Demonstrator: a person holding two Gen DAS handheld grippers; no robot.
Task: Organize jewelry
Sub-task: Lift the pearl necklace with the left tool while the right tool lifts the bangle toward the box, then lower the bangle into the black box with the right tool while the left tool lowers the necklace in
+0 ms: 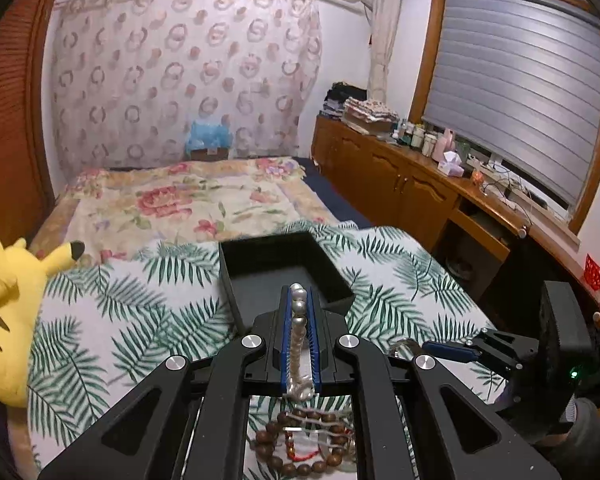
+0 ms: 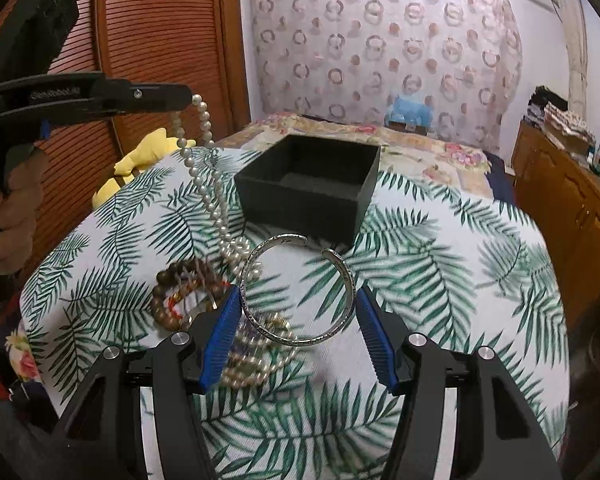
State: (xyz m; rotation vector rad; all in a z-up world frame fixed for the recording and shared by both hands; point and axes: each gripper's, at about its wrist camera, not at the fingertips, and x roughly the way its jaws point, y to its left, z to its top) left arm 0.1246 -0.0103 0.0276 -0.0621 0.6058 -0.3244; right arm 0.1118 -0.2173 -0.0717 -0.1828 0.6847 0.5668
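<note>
Pearls (image 2: 204, 168) hang from the left gripper (image 1: 299, 300), whose jaws are clamped on the strand, its lower end trailing onto the leaf-print cloth (image 2: 440, 264) near the black box (image 2: 308, 184). The right gripper (image 2: 296, 320) has its jaws set against both sides of a silver bangle (image 2: 300, 292) at the cloth's middle; whether they squeeze it I cannot tell. Wooden beads (image 2: 180, 292) lie beside the bangle.

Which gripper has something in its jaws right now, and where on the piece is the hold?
The left gripper is shut on the pearl necklace, pinching a short stretch of the strand. The right gripper grips the silver bangle across its sides.
</note>
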